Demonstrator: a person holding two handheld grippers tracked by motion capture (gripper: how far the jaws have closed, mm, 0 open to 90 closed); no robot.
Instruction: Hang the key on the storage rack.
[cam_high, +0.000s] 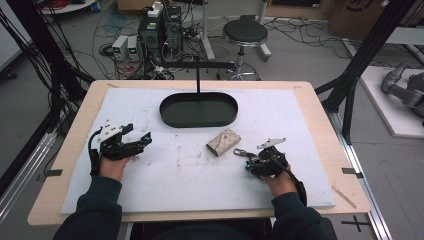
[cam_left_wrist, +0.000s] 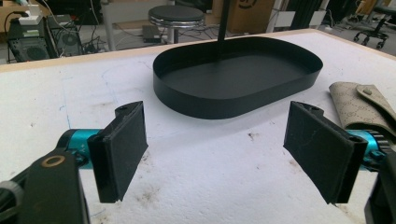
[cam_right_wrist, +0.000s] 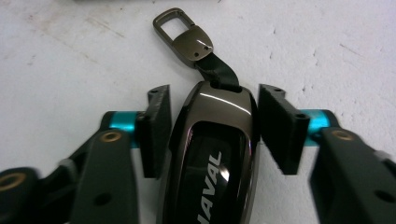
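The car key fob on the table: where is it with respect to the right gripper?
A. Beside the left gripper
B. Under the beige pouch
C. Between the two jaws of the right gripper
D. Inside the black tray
C: in the right gripper view the car key fob lies on the white mat between the right gripper jaws, which stand on either side of it.

The left gripper is held low over the white foam-covered table, its two black padded jaws spread wide apart with nothing between them. Beyond them a black oval metal tray (a thin post rises from it) is seen. A beige patterned pouch lies at the right edge.
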